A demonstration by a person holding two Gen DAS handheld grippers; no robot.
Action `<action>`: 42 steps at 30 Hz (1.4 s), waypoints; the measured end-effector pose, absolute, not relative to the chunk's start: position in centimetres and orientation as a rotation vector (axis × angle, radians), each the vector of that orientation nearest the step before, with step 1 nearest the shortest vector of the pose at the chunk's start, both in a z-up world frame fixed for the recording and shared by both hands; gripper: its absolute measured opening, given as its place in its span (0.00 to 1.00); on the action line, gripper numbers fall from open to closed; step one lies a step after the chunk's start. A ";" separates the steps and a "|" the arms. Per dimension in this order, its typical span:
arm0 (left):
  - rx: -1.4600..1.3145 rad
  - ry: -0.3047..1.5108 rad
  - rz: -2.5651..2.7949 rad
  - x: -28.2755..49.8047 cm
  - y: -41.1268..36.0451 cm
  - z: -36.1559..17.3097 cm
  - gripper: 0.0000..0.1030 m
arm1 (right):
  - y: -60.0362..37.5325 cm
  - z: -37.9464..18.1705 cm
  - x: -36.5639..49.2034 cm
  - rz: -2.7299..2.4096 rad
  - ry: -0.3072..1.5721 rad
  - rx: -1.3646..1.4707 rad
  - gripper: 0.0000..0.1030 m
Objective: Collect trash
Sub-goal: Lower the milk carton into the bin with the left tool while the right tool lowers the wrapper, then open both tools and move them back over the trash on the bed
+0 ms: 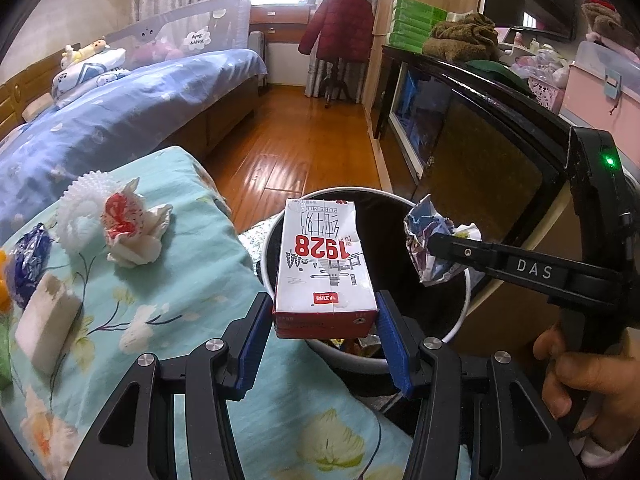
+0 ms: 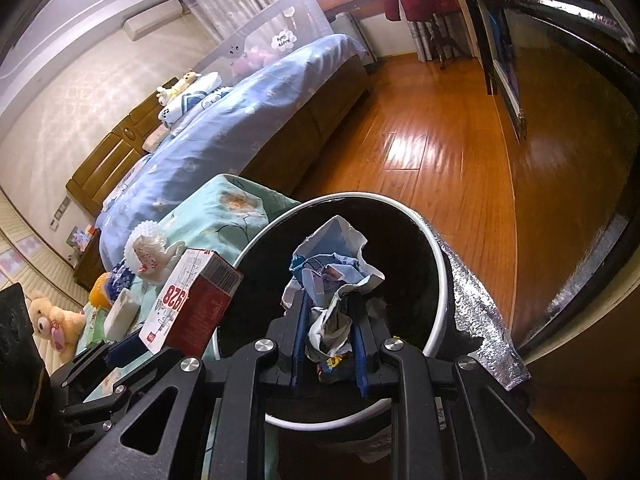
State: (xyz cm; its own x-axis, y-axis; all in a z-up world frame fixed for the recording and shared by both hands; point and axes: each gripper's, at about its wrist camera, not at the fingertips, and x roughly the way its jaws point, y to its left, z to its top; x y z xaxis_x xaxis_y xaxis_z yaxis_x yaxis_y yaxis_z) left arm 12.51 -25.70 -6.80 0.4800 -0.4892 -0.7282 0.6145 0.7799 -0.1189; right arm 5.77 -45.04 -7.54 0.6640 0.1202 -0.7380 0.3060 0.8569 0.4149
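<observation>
Showing the drop-off step: left gripper point(image 1: 324, 316) clamping a milk carton point(image 1: 325, 264) and right gripper point(image 2: 329, 328) closed tight on a crumpled wrapper point(image 2: 334, 276), both poised above the bin point(image 2: 438, 264); next, each jaw pair must release.

Bin point(image 1: 460, 312) mouth open — carton point(image 1: 324, 264) overhangs.

Left tongs point(image 1: 325, 316): black linkage arms with round silver screws, blue pads point(image 1: 252, 336) lining the fingers. Right tongs point(image 2: 329, 320) match; seen from the side, "DAS" in white and a green light. A hand point(image 1: 576, 376) shows a pale cuff.
</observation>
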 end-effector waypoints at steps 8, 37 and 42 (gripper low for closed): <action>0.178 0.842 -0.679 13.3 -27.1 -7.1 0.49 | -45.6 -7.8 6.5 -0.114 0.863 0.549 0.20; 0.051 0.865 -0.571 10.9 -17.2 -6.9 0.60 | -39.1 -5.9 6.4 -0.011 0.801 0.521 0.82; 0.027 0.855 -0.514 10.3 -14.3 -6.4 0.62 | -35.9 -5.9 7.2 0.052 0.809 0.492 0.83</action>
State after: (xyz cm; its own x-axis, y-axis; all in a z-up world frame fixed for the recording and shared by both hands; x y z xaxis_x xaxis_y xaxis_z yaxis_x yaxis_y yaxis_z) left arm 10.27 -14.26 -6.42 0.5427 -0.4221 -0.7262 0.4434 0.8783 -0.1792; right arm 7.21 -35.85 -5.89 0.6952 0.2288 -0.6815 0.1403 0.8866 0.4407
